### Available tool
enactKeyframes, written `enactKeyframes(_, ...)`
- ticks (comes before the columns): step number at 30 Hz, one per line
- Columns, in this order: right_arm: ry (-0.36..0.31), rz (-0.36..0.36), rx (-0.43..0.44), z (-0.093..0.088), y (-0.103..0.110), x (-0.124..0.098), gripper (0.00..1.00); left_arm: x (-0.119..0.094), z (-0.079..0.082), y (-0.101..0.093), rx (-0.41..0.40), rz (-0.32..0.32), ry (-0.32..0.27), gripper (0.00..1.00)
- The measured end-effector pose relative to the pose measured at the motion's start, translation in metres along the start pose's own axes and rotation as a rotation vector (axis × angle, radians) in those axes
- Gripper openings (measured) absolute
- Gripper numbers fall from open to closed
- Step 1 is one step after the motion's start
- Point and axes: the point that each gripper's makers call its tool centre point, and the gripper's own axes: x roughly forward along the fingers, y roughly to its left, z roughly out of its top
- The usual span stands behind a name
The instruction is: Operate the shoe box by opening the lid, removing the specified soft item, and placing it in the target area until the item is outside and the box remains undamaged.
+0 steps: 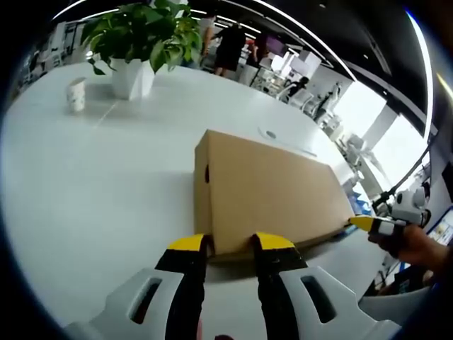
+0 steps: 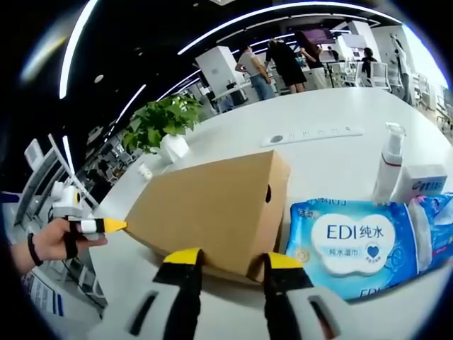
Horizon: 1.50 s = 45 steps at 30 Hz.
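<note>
Together, one shoe box (image 1: pixel 272 191), one wipes pack (image 2: pixel 354 244), one potted plant (image 1: pixel 138 39).

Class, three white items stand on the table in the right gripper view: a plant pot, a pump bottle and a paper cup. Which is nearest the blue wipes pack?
The pump bottle: it stands right behind the wipes pack; the pot and cup sit beyond the box.

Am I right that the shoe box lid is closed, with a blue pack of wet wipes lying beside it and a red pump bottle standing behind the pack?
Not quite: the pump bottle is white, not red, as the right gripper view shows. The shoe box lid is closed, and the blue pack of wet wipes lies beside it.
</note>
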Motion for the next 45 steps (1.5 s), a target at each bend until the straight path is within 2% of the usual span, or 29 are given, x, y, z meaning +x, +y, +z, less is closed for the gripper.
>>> enactKeyframes(12, 0.007, 0.006, -0.023, 0.000, 0.002, -0.001, 0.32, -0.001, 0.000, 0.000, -0.001, 0.005, 0.005, 0.26)
enactKeyframes(18, 0.013, 0.003, -0.031, 0.004, -0.001, -0.004, 0.35, -0.004, -0.002, -0.005, 0.012, -0.025, 0.008, 0.32)
enactKeyframes(24, -0.027, 0.021, -0.051, 0.012, -0.004, -0.022, 0.38, -0.014, 0.000, -0.002, -0.012, -0.025, -0.014, 0.36)
enactKeyframes(29, -0.043, -0.005, -0.056, 0.015, -0.024, -0.038, 0.40, -0.023, -0.001, -0.005, 0.012, -0.022, -0.020, 0.37)
enactKeyframes(36, -0.072, -0.038, -0.057, 0.017, -0.045, -0.067, 0.45, -0.035, -0.002, -0.019, 0.067, -0.035, -0.029, 0.40)
enactKeyframes(45, -0.122, -0.109, -0.068, 0.013, -0.076, -0.118, 0.49, -0.048, -0.016, -0.043, 0.120, -0.067, -0.043, 0.43)
